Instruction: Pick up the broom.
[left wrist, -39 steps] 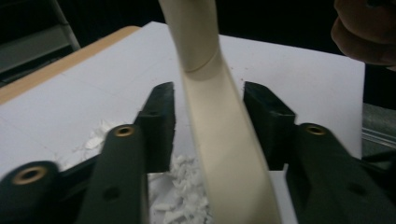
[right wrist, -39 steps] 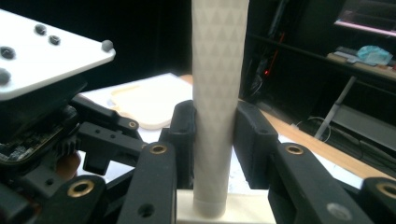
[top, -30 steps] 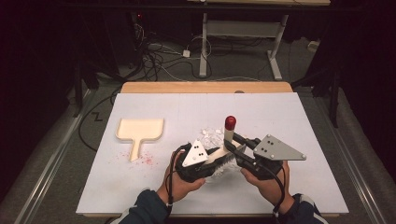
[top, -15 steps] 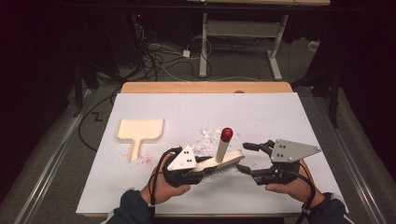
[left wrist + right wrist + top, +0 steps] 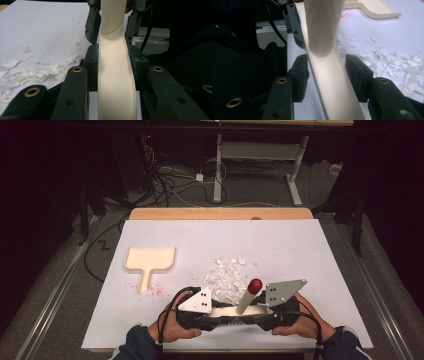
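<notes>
The left gripper (image 5: 212, 312) clamps its 2 jaws on the cream brush (image 5: 116, 82): in the left gripper view the black pads (image 5: 91, 62) press flat against both sides of the brush's long body, which runs straight out between them. Beyond those jaws, farther along the brush, stand the jaws of the right gripper (image 5: 265, 312), facing back toward the left one.

In the right gripper view the brush (image 5: 332, 82) lies lengthwise between the 2 jaws, close to the left pad (image 5: 299, 72) and with a clear gap to the right pad, so the jaws are loose around it and not pressing. These jaws have just been closing, with the brush between them.

The brush's round handle (image 5: 248, 297) rises at a slant from the middle of the brush, between the 2 grippers, and ends in a red cap (image 5: 255, 284).

Just beyond the jaws on the white sheet (image 5: 300, 245) lies a heap of torn paper scraps (image 5: 227, 272). Well to the left of the left gripper lies a cream dustpan (image 5: 149, 261), apart from both.
</notes>
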### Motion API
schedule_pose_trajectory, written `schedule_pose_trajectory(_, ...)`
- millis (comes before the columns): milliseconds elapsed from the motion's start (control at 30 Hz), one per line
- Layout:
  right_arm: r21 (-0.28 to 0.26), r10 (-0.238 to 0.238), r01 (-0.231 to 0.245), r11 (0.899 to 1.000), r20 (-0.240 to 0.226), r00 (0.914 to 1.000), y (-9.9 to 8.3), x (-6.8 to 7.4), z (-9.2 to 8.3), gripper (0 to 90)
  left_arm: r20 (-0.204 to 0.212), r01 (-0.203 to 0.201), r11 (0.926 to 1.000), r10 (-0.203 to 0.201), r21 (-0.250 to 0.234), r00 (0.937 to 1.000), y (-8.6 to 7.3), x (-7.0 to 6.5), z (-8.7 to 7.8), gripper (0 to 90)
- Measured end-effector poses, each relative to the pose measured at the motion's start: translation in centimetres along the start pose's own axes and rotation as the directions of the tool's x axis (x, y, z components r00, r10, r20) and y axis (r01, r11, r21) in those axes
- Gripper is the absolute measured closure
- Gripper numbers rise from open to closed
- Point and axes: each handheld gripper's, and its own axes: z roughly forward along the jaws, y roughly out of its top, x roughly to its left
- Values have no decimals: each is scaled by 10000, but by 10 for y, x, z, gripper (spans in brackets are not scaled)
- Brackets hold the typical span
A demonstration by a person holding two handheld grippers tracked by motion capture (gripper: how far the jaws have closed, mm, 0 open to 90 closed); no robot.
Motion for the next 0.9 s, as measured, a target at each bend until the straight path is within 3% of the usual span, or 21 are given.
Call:
schedule_pose_trajectory(100,16,214,-213,9998,-348,9992,-3,-2,3,620,-21,33,10000,-33,-66,10000,-1,3,-1,604)
schedule_pose_trajectory(200,107,133,-130,9999,-233,9996,-2,1,5,667,-212,-3,10000,2,-9,9998,-2,5,-1,537)
schedule_pose_trajectory(267,59,323,-322,9995,-182,9993,-1,1,5,677,-775,-111,9999,114,42,9969,-2,5,-2,488)
schedule_pose_trajectory(300,128,508,-506,9986,-192,9985,0,0,5,680,-859,-135,9999,138,45,9962,-3,5,-3,473)
schedule_pose_trajectory(433,79,653,-656,9978,316,9974,1,-1,-3,683,-2159,-135,9999,144,55,9763,-5,5,-9,372)
schedule_pose_trajectory(567,-95,936,-931,9956,1076,9898,1,-5,-15,683,-3356,16,10000,-16,-4,9420,-12,7,-20,262)
schedule_pose_trajectory(600,-95,936,-931,9956,1076,9898,1,-5,-15,683,-3356,16,10000,-16,-4,9420,-12,7,-20,242)
schedule_pose_trajectory(633,-87,1188,-1189,9929,1609,9798,1,-10,-21,683,-3986,18,9999,49,166,9171,-17,7,-25,213)
schedule_pose_trajectory(700,-210,1533,-1522,9881,1998,9678,-1,-14,-27,683,-4700,71,9989,152,455,8826,-24,8,-29,198)
schedule_pose_trajectory(733,-269,1665,-1647,9860,2193,9613,-1,-16,-30,683,-4888,163,9988,79,454,8724,-28,9,-32,185)
schedule_pose_trajectory(767,-354,1815,-1782,9834,2403,9536,-2,-18,-33,682,-4888,163,9988,79,454,8724,-28,9,-32,180)
schedule_pose_trajectory(800,-418,1915,-1871,9815,2595,9466,-3,-20,-37,683,-5233,317,9982,1,518,8522,-37,9,-38,180)
schedule_pose_trajectory(867,-549,2113,-2042,9774,2884,9339,-5,-25,-43,682,-5522,499,9969,-84,601,8336,-46,9,-44,180)
schedule_pose_trajectory(900,-627,2201,-2111,9755,3043,9268,-6,-27,-46,682,-5787,573,9960,-70,687,8155,-51,9,-47,180)
